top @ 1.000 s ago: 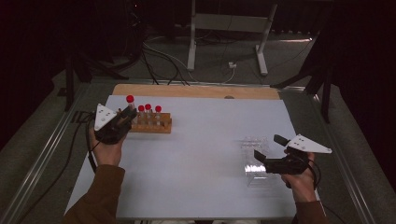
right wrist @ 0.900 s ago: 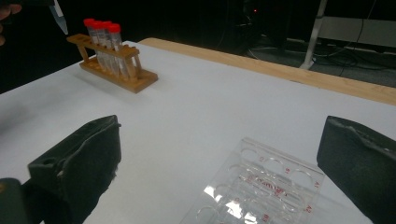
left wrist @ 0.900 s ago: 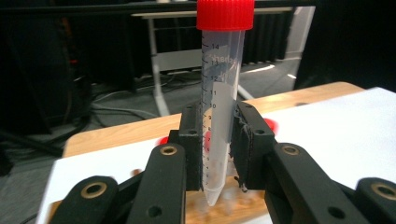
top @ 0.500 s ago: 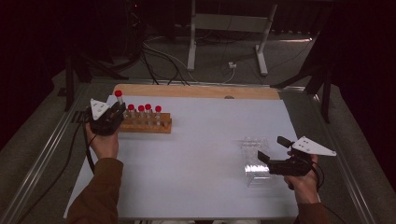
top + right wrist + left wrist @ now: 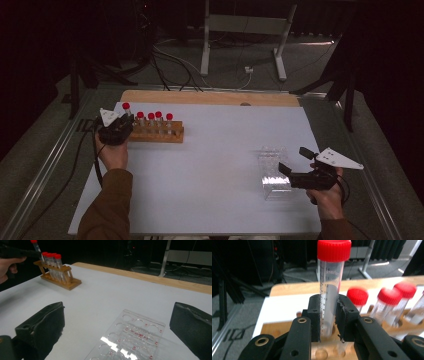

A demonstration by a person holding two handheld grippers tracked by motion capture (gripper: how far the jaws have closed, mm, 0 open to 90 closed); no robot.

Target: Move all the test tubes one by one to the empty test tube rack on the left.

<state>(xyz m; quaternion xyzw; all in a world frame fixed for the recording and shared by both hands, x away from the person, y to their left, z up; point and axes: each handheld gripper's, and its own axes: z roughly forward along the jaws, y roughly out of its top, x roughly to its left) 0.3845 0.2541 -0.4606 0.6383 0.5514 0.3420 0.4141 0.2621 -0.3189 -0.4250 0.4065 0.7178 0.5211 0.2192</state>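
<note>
We hold a red-capped tube tight in our left gripper, its jaws squeezing both sides, right over the end of the wooden rack. We think this step is setting the tube into a hole. Next it must go straight down. Our right gripper waits wide open, holding nothing, by the clear rack.

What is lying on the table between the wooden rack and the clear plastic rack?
Nothing: between the wooden rack and the clear plastic rack only the bare white table shows, as the high view makes plain.
</note>
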